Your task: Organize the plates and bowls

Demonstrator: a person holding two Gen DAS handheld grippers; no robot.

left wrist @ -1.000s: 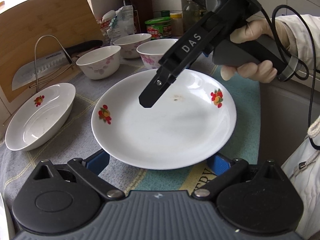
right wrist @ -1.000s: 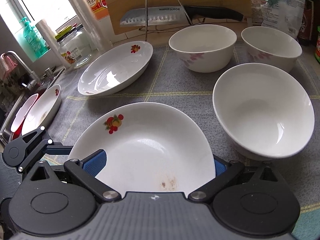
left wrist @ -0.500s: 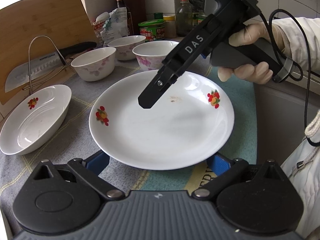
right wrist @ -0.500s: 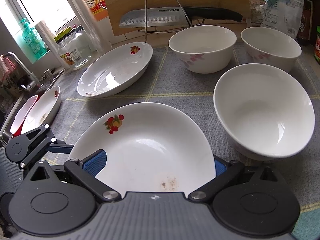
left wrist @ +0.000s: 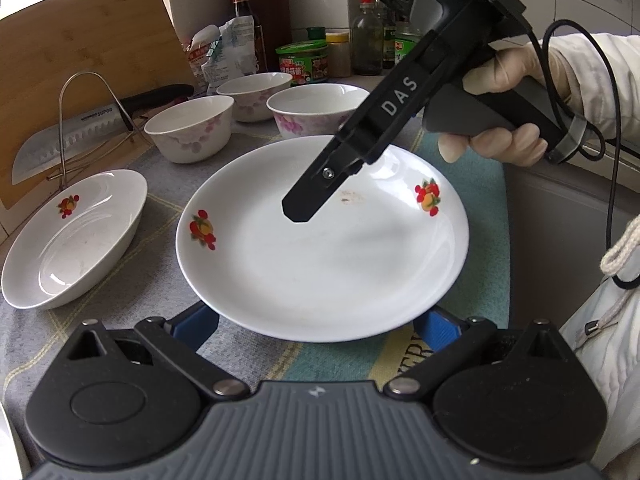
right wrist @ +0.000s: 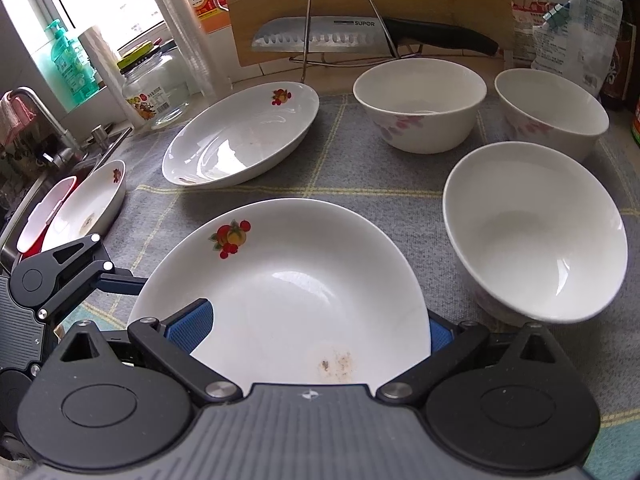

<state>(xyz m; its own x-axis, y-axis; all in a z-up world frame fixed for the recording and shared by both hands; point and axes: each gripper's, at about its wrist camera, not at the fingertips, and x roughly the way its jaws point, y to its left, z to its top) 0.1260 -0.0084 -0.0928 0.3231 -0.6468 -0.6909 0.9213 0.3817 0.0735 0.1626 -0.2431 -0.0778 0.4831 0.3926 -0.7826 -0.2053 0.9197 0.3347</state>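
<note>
The left wrist view shows our left gripper point(left wrist: 316, 322) at the bottom, its blue-padded fingers point(left wrist: 196, 326) spread wide on either side of the near rim of a round white ceramic plate with red fruit motifs point(left wrist: 320, 260); whether the pads touch the rim we cannot tell. The plate lies on the grey checked cloth point(left wrist: 160, 216) covering the table. Over the plate's far half hangs our right gripper point(left wrist: 302, 210), held in a gloved hand point(left wrist: 500, 120). From the right wrist view its blue fingers point(right wrist: 192, 326) also stand wide apart, the plate's rim between them, and we cannot tell if they press on it. A small brown smear point(right wrist: 334, 364) marks the plate near this gripper.

Beside the plate, on its left in the left wrist view, sits a second white fruit-patterned plate point(left wrist: 76, 236), tilted. Beyond it we see three white bowls with pink flower prints: one nearest the plate point(right wrist: 536, 232), two farther back point(right wrist: 420, 104) point(right wrist: 552, 114). Behind them a steel-bladed knife point(right wrist: 320, 36) rests in a wire rack point(right wrist: 340, 16) against a wooden cutting board point(left wrist: 88, 56). Far left in the right wrist view, another white plate point(right wrist: 92, 204) lies by the sink.
</note>
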